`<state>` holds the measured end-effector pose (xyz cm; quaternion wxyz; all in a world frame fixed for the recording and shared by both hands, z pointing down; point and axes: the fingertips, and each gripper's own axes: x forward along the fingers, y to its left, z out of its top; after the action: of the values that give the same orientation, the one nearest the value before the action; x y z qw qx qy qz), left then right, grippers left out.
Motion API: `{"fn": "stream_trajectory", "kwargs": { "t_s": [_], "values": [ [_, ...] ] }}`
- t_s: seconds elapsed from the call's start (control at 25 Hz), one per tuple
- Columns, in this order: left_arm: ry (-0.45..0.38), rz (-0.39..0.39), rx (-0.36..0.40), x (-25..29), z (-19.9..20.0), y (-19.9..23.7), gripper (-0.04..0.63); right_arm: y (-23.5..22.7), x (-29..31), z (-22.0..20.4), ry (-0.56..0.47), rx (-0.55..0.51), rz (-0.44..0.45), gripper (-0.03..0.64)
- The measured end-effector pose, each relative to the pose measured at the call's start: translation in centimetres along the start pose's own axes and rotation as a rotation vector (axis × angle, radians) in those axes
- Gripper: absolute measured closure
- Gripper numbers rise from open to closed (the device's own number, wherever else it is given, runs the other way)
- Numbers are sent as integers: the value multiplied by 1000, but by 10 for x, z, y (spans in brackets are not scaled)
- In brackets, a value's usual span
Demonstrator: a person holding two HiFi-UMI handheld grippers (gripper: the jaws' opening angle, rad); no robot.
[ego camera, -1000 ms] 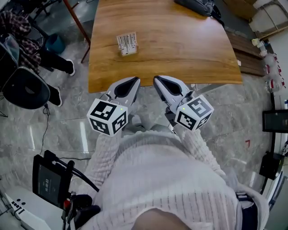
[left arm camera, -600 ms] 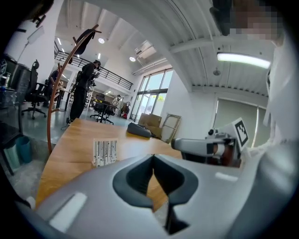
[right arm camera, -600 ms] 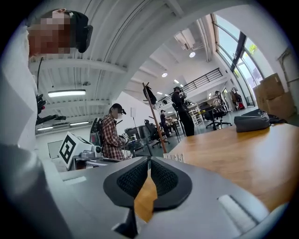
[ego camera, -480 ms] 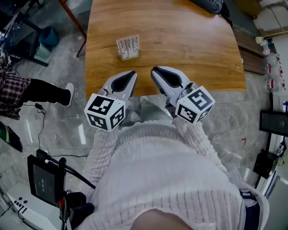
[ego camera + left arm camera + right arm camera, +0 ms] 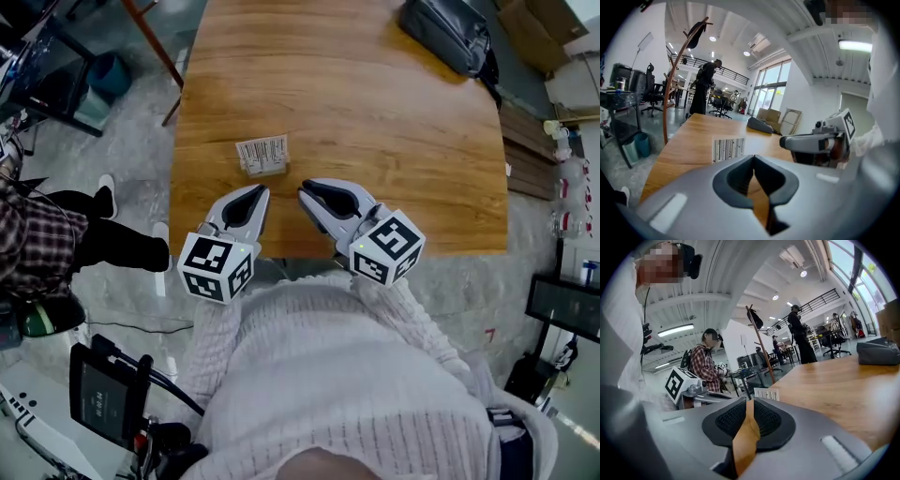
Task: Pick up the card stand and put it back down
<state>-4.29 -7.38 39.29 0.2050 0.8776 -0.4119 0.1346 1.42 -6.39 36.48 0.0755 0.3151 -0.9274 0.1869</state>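
The card stand (image 5: 262,155), a small white holder printed with black bars, stands upright on the wooden table (image 5: 375,141) near its front edge. It also shows in the left gripper view (image 5: 728,149) and, smaller, in the right gripper view (image 5: 766,394). My left gripper (image 5: 260,191) is shut and empty, just short of the stand and slightly below it in the head view. My right gripper (image 5: 306,188) hovers over the table edge to the stand's right. Its jaws have just been opening and stand a narrow gap apart (image 5: 749,406), with nothing between them.
A black bag (image 5: 450,36) lies at the table's far right corner. A person in a plaid shirt (image 5: 37,248) is on the floor side to the left. A stand with a small screen (image 5: 101,394) is at the lower left, off the table.
Both grippers have moved forward, from before the table's front edge to over it, closer to the card stand. The right jaws have parted a little.
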Motion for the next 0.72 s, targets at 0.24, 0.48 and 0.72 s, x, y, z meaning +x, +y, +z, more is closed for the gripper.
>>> {"fn": "stream_trajectory", "kwargs": {
  "t_s": [0.24,0.48,0.72],
  "values": [
    [37,62,27,11,-11,18,588,-15,14,-12,63,-3,61,545],
    [110,103,38,13,-20,42,568,-24,37,-18,119,-16,64,511],
    [172,118,53,23,-39,71,465,-39,61,-36,201,-49,48,445]
  ]
}}
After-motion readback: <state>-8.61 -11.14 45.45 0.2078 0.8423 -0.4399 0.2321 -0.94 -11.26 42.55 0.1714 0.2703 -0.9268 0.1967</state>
